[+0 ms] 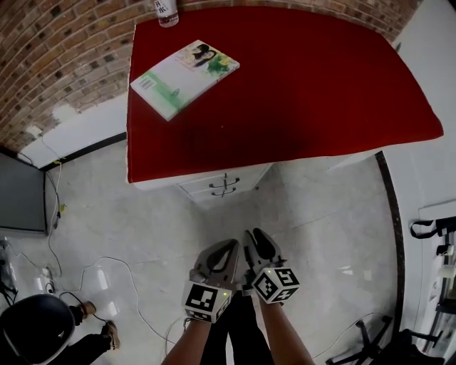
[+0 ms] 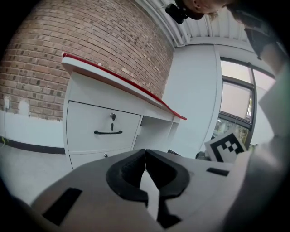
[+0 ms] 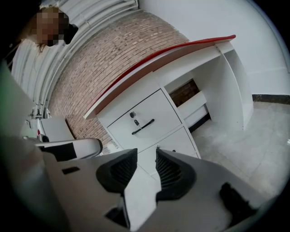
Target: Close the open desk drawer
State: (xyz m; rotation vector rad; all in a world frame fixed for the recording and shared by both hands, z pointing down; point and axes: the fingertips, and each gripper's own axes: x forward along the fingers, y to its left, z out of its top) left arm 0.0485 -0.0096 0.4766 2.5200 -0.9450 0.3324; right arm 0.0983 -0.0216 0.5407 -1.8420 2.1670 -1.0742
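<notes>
Cropped bottle (image 1: 166, 11) at top edge, drawers (image 1: 224, 184) mostly hidden under desk top (image 1: 299, 85)

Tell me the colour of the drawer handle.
The drawer handle is black; clearest in the left gripper view.

A red-topped white table (image 1: 299, 78) stands against a brick wall (image 1: 64, 43) on pale glossy floor tiles (image 1: 328, 235), with a white wall (image 1: 431, 50) at right and a daylit window (image 2: 235, 104) beyond.

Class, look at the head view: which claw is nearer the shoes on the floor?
Left. The left claw is to the right of the shoes. The right claw lies beyond the left one, farther right still.
</notes>
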